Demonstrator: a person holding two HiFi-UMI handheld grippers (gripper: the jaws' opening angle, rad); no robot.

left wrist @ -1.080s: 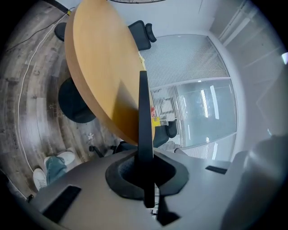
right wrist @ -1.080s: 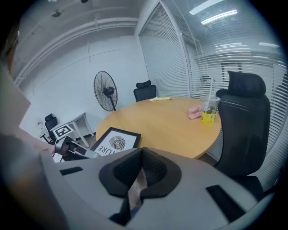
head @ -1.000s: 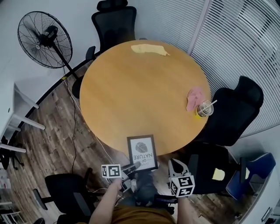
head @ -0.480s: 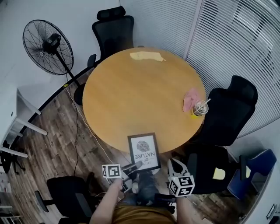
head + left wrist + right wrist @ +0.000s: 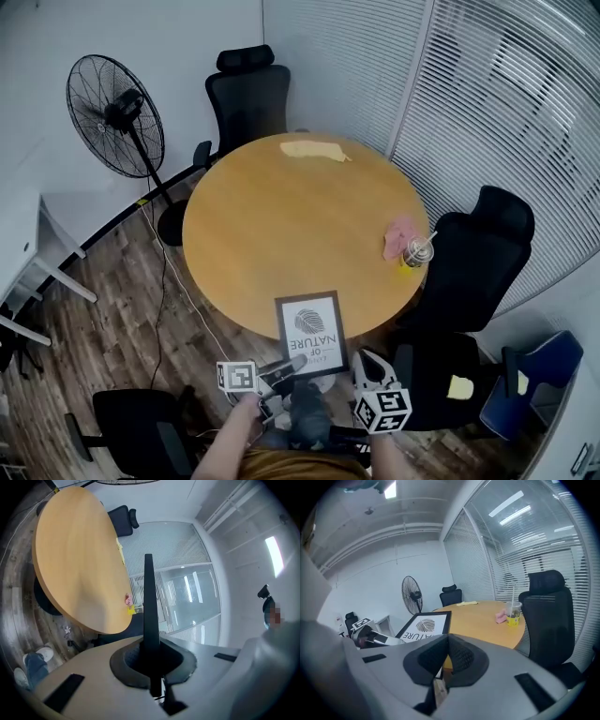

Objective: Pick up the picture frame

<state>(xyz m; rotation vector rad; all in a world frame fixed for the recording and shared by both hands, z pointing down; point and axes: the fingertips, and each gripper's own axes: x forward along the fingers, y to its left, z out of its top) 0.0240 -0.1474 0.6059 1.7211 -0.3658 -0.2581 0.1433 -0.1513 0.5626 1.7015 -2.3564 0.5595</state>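
A black-rimmed picture frame (image 5: 310, 331) shows a white print with a grey fingerprint whorl and dark lettering. The round table (image 5: 272, 234) is honey-tan, with a pale yellow cloth (image 5: 314, 150) far, a pink cloth (image 5: 397, 236) right, black chairs (image 5: 251, 94) and a dark-brown plank floor (image 5: 112, 309).

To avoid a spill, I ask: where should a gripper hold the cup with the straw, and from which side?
Probably grip the cup on its round wall, mid-height, jaws level, coming from the person's side. It stands upright at the table edge, the straw bars the top, and the pink cloth lies beside it.
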